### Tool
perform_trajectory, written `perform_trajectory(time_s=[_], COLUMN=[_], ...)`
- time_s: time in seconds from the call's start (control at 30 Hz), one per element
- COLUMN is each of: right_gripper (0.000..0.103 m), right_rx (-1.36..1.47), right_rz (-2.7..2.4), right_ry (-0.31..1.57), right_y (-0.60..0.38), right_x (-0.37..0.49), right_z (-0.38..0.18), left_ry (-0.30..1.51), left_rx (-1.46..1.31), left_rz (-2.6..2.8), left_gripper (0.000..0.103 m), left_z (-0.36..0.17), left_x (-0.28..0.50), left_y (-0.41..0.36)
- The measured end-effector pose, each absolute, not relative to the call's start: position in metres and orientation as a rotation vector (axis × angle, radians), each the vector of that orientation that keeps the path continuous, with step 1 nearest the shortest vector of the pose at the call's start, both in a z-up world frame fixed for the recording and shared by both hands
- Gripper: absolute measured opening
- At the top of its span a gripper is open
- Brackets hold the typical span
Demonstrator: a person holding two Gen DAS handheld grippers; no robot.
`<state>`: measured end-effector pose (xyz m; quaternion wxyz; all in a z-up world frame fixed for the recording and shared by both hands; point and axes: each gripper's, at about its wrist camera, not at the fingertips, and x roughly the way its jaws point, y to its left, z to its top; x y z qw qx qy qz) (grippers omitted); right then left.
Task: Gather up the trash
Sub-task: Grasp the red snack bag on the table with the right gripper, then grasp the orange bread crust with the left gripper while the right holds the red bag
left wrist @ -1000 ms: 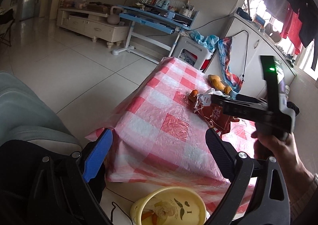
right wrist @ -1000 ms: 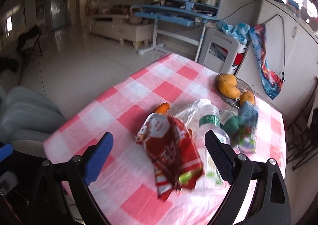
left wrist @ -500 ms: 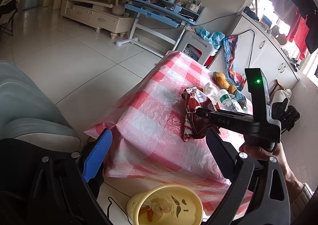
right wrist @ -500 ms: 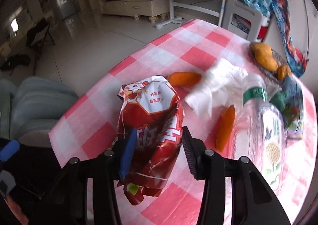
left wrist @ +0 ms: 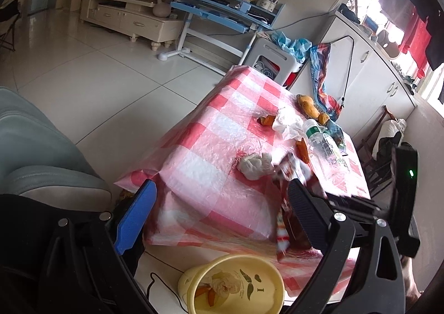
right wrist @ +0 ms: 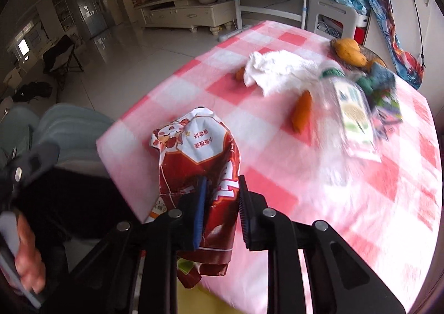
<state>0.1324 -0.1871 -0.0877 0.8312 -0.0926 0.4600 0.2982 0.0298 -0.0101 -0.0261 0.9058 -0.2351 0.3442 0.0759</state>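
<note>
Two orange peels (right wrist: 302, 111), tissue (right wrist: 280, 71), bottle (right wrist: 352, 108)

Right gripper (right wrist: 221, 210) jaws clamped on something, left gripper (left wrist: 219, 219) jaws spread wide, holding nothing

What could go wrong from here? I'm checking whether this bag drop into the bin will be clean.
1. The right gripper pinches the red snack bag only near its lower part; the floppy top could catch the table edge.
2. The yellow bin sits low by the table, partly behind the left gripper, so the bag might miss.
3. The plastic bottle lies nearby and could roll if bumped.
</note>
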Motion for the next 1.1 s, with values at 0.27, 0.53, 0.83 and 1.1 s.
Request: perform_trajectory(time_s=[0.27, 0.53, 0.83, 1.1], right_gripper=[0.02, 0.03, 0.047, 0.05], right_rx=[-0.186, -0.068, 0.06, 0.068], right_rz=[0.526, 0.451, 0.479, 0.486], right_ry=[1.021, 1.006, 1.023, 1.078], right_y=[-0.258, -0.302, -0.311, -0.313], right_x=[0.123, 0.127, 0.138, 0.136], right_z=[-0.086, -0.091, -0.091, -0.104], left_ry=[0.742, 0.869, 0.821, 0.846], left_rx=[-0.358, -0.139, -0.145, -0.098], left_rz=[0.019, 0.07, 0.062, 0.015], left_gripper=[0.092, 0.092, 0.092, 0.088], left_z=[-0.018, -0.047, -0.034, -0.039], left_x=[0.069, 0.136, 0.157, 0.191], left_y=[-0.052, -0.069, -0.073, -0.112])
